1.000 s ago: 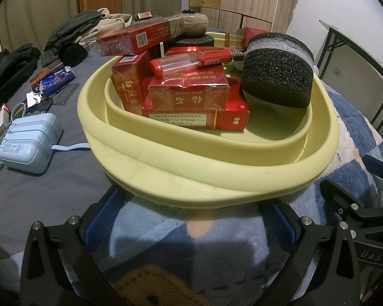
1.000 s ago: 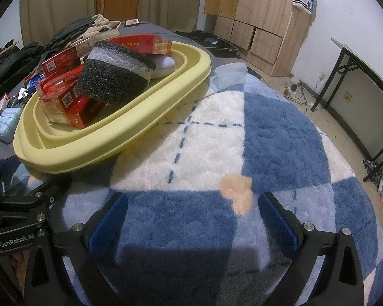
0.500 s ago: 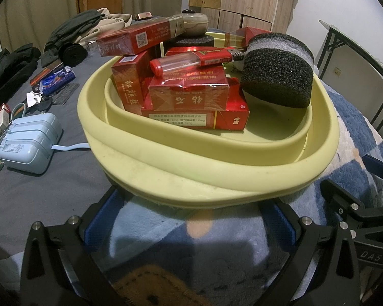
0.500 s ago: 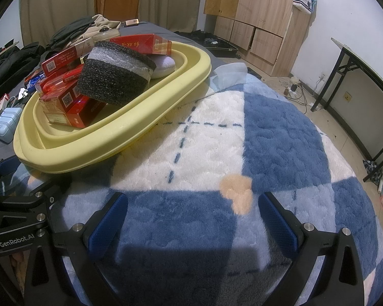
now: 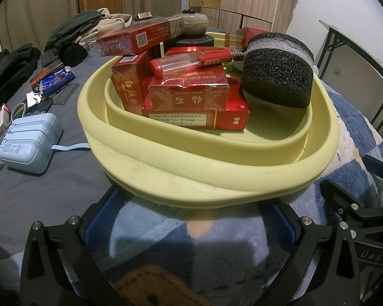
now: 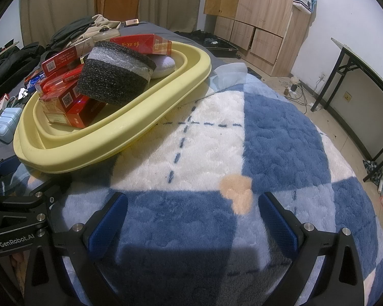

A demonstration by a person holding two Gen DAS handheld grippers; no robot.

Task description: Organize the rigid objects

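**Basin Loaded, Both Tools Idle**

Bedroom setting: a bed carries a grey sheet (image 5: 25,199) and a blue-and-white plush blanket (image 6: 280,137). On them rests a yellow basin (image 5: 217,176), partly on each. Inside it lie stacked red cigarette boxes (image 5: 191,102), a red lighter (image 5: 191,61) across the top of the stack, and a black foam block (image 5: 278,76) at the right side. A pale blue charger (image 5: 28,145) sits on the sheet just left of the basin. The left gripper (image 5: 189,227) is spread wide and empty, just short of the basin's near rim. The right gripper (image 6: 191,221) is likewise spread, holding nothing, over bare blanket.
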